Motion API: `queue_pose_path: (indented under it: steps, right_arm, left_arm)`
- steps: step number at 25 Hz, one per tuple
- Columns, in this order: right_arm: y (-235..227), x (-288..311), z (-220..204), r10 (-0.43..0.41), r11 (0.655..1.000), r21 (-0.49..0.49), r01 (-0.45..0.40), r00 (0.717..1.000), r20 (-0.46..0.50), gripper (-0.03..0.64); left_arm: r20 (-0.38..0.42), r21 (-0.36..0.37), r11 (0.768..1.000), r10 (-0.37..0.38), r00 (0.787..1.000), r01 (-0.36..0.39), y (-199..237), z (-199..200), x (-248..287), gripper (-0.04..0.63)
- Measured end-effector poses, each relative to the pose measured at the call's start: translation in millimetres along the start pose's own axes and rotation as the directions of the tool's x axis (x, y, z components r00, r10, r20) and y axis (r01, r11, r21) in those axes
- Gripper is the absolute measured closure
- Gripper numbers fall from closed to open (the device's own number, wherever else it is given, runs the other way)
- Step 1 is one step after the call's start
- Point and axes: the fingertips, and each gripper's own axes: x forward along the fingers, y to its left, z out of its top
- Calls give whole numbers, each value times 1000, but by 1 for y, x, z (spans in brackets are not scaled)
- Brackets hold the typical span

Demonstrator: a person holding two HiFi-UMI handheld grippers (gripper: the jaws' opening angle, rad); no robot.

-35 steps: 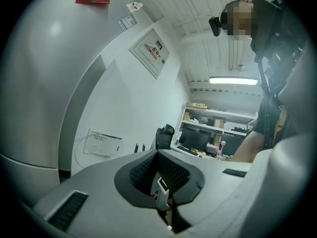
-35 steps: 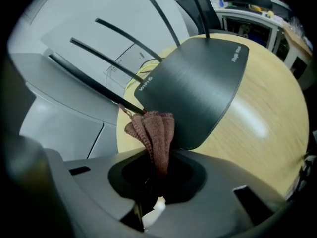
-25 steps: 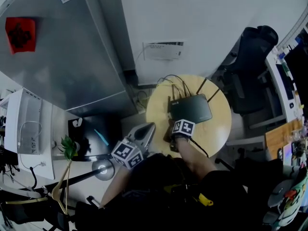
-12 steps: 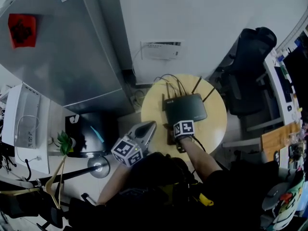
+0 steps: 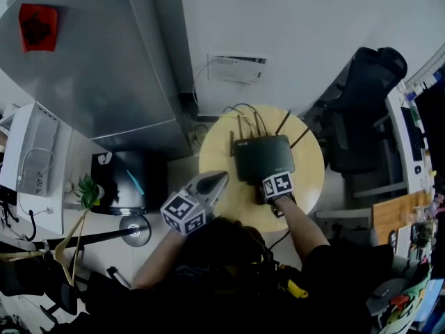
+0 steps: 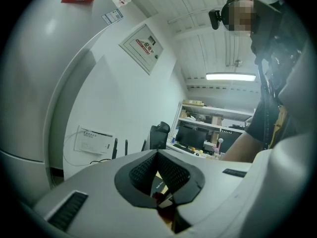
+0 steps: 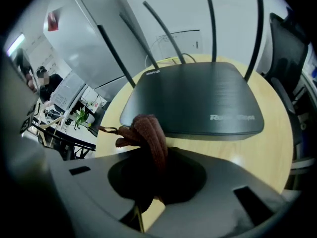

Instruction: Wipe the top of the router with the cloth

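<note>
Right gripper [image 7: 154, 157] clamps a soft, limp brown cloth [image 7: 147, 133] by its bunch beside the router [image 7: 198, 98]; left gripper [image 6: 157, 156] seems closed, empty.

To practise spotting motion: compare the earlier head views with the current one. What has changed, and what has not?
The right claw, shut on the cloth, slid rightward along the near edge of the router. The left claw stayed shut and empty near the left edge of the table; the router stayed put.

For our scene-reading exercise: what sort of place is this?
Probably an office: a black swivel chair, dark computer monitors, and a black router with antennas on a round wooden table.
</note>
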Motion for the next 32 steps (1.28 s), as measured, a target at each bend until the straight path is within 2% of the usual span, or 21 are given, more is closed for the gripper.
queue_pose_path:
  steps: [7, 23, 32]
  right_arm:
    - [-49, -15, -9, -3, 1000, 17, 3, 1000, 22, 551]
    - [-90, -24, -10, 29, 1000, 3, -29, 999, 19, 551]
    - [-121, -34, -14, 29, 992, 124, -40, 996, 86, 551]
  left_arm:
    - [-7, -6, 1000, 10, 1000, -10, -10, -7, 10, 598]
    - [-58, -6, 1000, 9, 998, -9, -31, -20, 51, 598]
    - [-90, -4, 1000, -21, 996, 21, -36, -26, 64, 598]
